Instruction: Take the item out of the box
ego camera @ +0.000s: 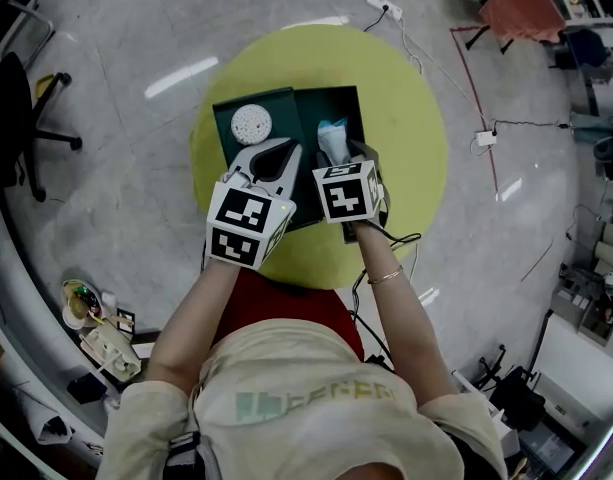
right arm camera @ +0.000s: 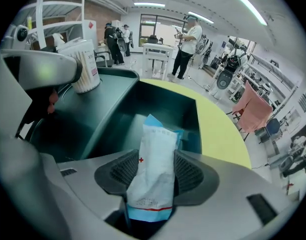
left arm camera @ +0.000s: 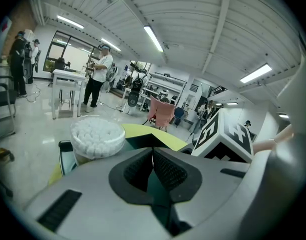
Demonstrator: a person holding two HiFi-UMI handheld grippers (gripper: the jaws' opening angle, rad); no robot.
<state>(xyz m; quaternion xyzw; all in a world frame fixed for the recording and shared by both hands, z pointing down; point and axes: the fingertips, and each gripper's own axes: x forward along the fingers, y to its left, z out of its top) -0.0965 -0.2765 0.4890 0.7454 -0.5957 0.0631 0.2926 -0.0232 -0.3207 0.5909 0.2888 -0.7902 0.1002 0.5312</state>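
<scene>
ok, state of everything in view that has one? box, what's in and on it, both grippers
box: open, lid panel lying flat on its left.
packet: inside the box, standing on end between the right jaws.
cotton swab jar: upright on the lid panel.
right gripper: open, jaws either side of the packet, apparently not clamped.
left gripper: shut, nothing between the jaws.

- Probably a robotics lab or workshop, open-plan.
- Left gripper view: ceiling strip lights [left arm camera: 153,38] at top, white table [left arm camera: 68,77] at left, blurry equipment racks [left arm camera: 167,86] mid-frame.
- Head view: polished grey floor [ego camera: 136,218], loose cable [ego camera: 531,124] and power strip [ego camera: 486,138] at right, office chair [ego camera: 21,108] at left.
</scene>
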